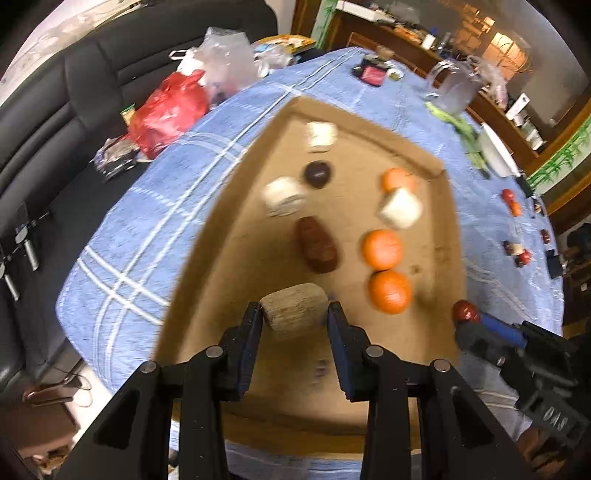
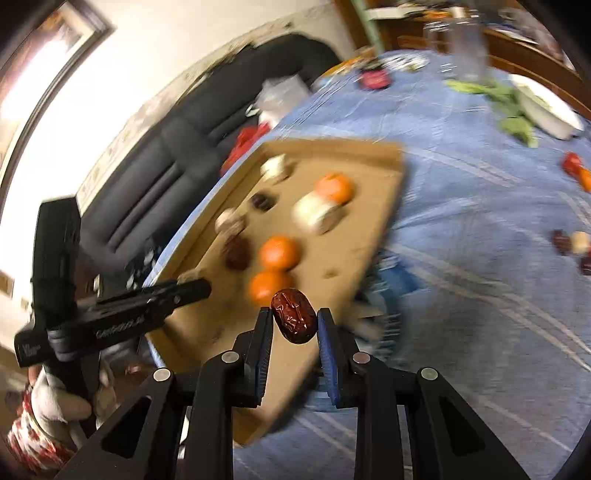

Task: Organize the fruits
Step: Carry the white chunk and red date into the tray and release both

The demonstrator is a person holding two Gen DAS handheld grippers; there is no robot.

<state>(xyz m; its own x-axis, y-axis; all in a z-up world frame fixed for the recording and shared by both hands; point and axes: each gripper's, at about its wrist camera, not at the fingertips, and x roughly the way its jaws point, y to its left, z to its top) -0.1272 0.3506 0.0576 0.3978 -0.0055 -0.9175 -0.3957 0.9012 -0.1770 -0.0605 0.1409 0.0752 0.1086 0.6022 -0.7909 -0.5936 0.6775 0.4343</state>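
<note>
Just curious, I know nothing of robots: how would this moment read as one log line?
left tool: grips pale roll | right tool: grips red date | both over cardboard tray

cloth (image 1: 229, 122): light blue, white plaid stripes
tray (image 1: 229, 236): brown cardboard
oranges (image 1: 381, 249): bright orange
date (image 2: 294, 316): dark red-brown, glossy, wrinkled
block (image 1: 294, 316): pale beige
bag (image 1: 168, 110): red
sofa (image 1: 74, 92): black
pads (image 2: 327, 341): blue

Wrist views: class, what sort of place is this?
Probably a lived-in home room: a dark sofa, a table under a blue checked cloth, and cluttered wooden shelving behind.
</note>
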